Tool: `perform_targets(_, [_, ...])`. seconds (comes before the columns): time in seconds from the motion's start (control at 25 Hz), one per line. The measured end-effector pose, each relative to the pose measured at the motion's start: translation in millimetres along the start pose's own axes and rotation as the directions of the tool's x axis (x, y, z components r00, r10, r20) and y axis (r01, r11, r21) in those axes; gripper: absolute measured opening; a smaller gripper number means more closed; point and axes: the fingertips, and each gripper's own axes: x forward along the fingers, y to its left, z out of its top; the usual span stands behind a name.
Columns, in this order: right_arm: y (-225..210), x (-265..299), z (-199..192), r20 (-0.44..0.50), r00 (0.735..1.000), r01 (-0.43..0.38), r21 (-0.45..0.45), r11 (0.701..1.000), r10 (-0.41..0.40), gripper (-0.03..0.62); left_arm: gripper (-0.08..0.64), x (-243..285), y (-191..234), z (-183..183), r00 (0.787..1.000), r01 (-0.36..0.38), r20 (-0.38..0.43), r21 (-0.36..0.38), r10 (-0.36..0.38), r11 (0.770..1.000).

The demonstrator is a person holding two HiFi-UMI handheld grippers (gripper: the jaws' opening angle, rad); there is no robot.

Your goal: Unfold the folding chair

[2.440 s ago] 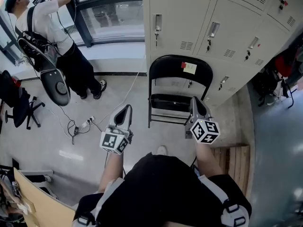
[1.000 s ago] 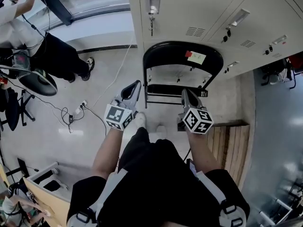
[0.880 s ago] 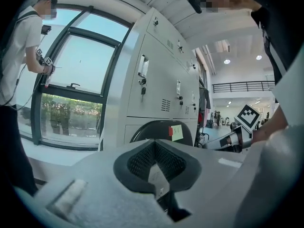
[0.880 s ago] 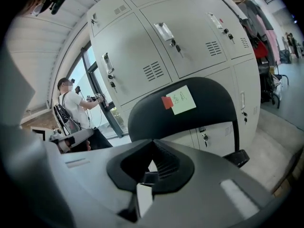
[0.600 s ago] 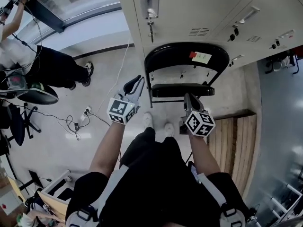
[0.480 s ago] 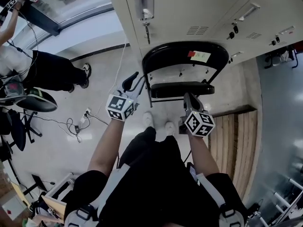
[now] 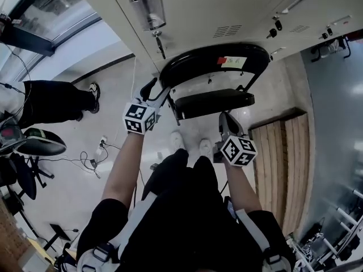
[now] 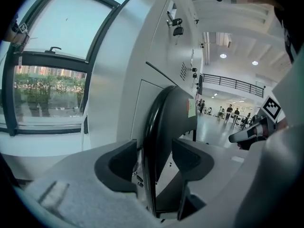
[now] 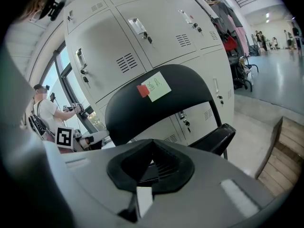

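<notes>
Left tongs: jaws spread, having just been opening. The black tube of the chair's left frame stands between them, with a gap on each side, so neither pad presses on it.

Right tongs: jaws pressed together, nothing between them. They hang just short of the right front corner of the seat, apart from it.

Folding chair: black, standing on the floor just in front of the lockers, backrest towards them. The seat juts forward beneath the backrest. A pale note and a red tag are stuck side by side on the backrest.

Lockers: grey metal, every visible door closed. Contents cannot be seen.

Surroundings: a slatted wooden platform lies on the floor to the right of the chair. A cable trails across the floor to the left, near a second person standing by the window.
</notes>
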Motion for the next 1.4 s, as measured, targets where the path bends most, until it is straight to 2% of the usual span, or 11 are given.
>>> perform_targets(0.32, [-2.4,5.0,-7.0,-0.014,1.0,0.024,0.014,1.0,-0.024,0.005,0.247,24.1,-5.6,-4.6,0.995,0.088,-0.055,0.051,-0.085,0.995])
perform_targets(0.52, [-14.5,2.5,-19.4,-0.04,0.997,0.066,0.03,0.997,-0.065,0.006,0.247,35.7,-8.5,-0.4,0.989,0.142,-0.053,0.073,-0.138,0.987])
perform_targets(0.64, [-24.1,9.6,-31.6,-0.065,0.991,0.12,0.062,0.991,-0.116,0.006,0.246,46.0,-15.4,4.2,0.986,0.165,-0.053,0.112,-0.16,0.98])
perform_targets(0.76, [-28.6,22.0,-43.1,-0.094,0.983,0.171,0.15,0.974,-0.159,0.006,0.244,51.0,-16.4,7.8,0.986,0.163,-0.044,0.111,-0.159,0.98])
perform_targets(0.84, [-28.2,29.1,-50.8,-0.122,0.979,0.19,0.226,0.955,-0.166,0.124,0.244,50.1,-16.0,7.6,0.987,0.159,-0.039,0.103,-0.156,0.982])
perform_targets(1.0, [-30.4,43.2,-67.8,-0.184,0.963,0.253,0.355,0.9,-0.198,0.23,0.241,50.0,-16.8,8.5,0.986,0.167,-0.044,0.098,-0.164,0.981])
perform_targets(1.12, [-31.2,57.1,-82.8,-0.225,0.953,0.287,0.441,0.85,-0.205,0.281,0.232,47.6,-19.6,7.7,0.984,0.175,-0.045,0.102,-0.172,0.979])
perform_targets(1.32, [-43.3,79.9,-101.1,-0.276,0.933,0.352,0.578,0.737,-0.229,0.316,0.221,39.9,-28.6,6.3,0.983,0.185,-0.031,0.116,-0.183,0.976])
perform_targets(1.4, [-47.1,86.9,-104.2,-0.287,0.927,0.37,0.594,0.714,-0.242,0.316,0.221,35.9,-33.4,4.9,0.982,0.191,-0.03,0.117,-0.189,0.975])
